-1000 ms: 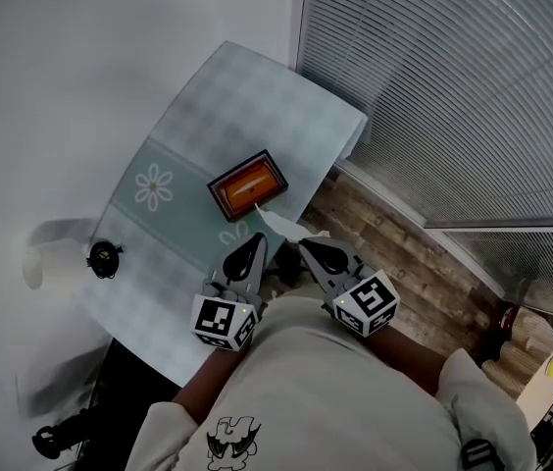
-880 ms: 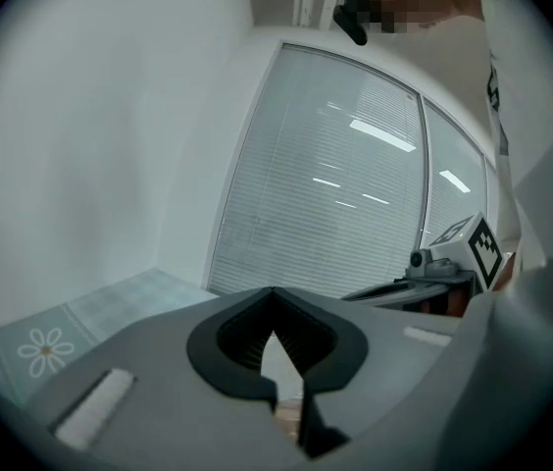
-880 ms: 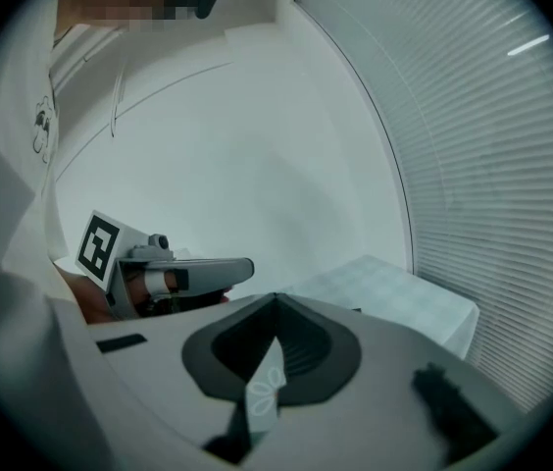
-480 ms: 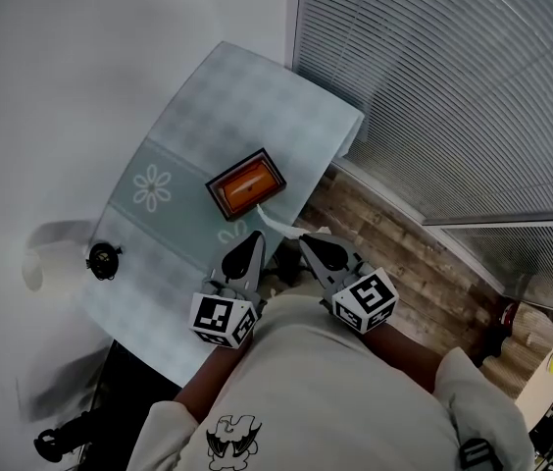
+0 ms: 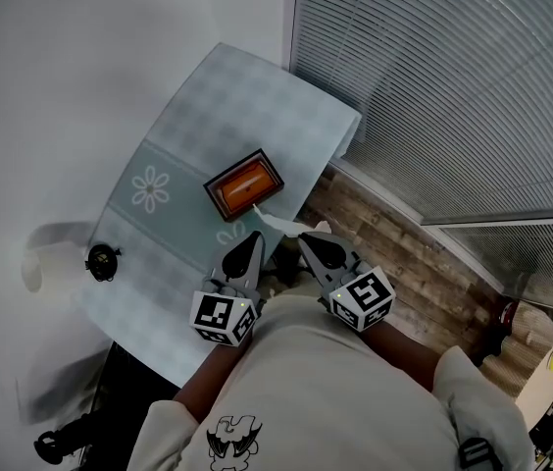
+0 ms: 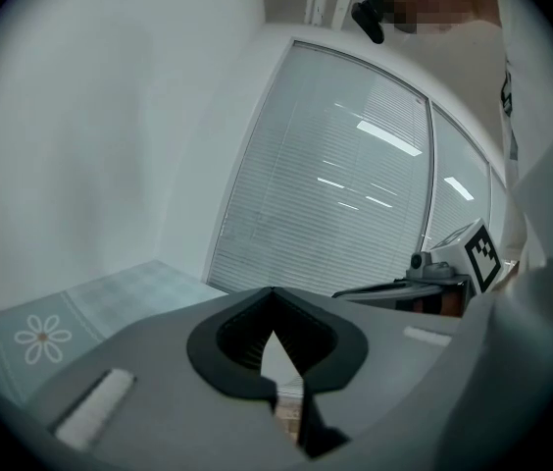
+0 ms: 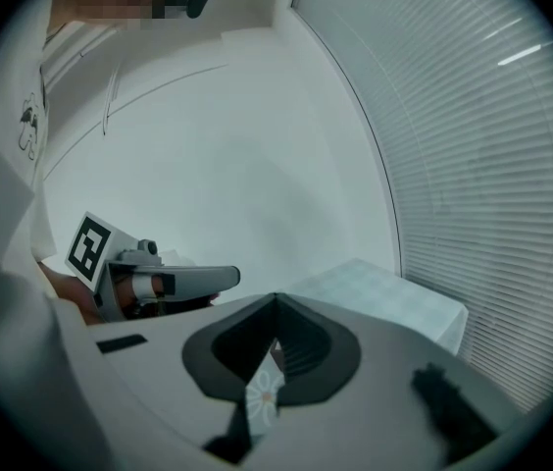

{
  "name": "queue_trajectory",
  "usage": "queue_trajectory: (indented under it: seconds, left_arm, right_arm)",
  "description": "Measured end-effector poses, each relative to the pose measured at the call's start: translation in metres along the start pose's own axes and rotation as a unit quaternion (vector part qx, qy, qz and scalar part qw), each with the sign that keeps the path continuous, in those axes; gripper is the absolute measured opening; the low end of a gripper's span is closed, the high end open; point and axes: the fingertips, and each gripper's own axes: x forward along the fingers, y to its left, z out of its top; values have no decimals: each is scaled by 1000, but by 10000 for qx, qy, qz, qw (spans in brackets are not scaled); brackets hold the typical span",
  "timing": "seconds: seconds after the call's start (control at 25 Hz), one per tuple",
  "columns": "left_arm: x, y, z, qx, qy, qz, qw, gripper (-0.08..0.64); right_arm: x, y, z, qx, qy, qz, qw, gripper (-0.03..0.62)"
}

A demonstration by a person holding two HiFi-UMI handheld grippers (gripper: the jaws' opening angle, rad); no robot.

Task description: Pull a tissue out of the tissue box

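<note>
An orange tissue box (image 5: 245,185) stands on the pale green checked tablecloth (image 5: 247,96), close to the table's near edge. A white tissue (image 5: 278,221) stretches from the box's near corner toward me, over the table edge. It ends at the tips of my right gripper (image 5: 307,238), which is shut on it. My left gripper (image 5: 254,236) hovers beside it over the table edge, shut and holding nothing. In the left gripper view the jaws (image 6: 276,307) stand together, and in the right gripper view (image 7: 276,307) only a sliver of cloth shows between them.
A small black round object (image 5: 104,257) sits at the table's left edge. White blinds (image 5: 433,86) close off the right side above a wooden floor (image 5: 394,248). A white wall lies beyond the table. Dark gear (image 5: 61,438) lies at the lower left.
</note>
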Motion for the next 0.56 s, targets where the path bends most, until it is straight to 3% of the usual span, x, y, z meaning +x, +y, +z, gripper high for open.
queue_trajectory:
  seconds: [0.56]
  left_arm:
    - [3, -5, -2, 11, 32, -12, 10000, 6]
  right_arm:
    - [-1, -4, -3, 38, 28, -9, 10000, 12]
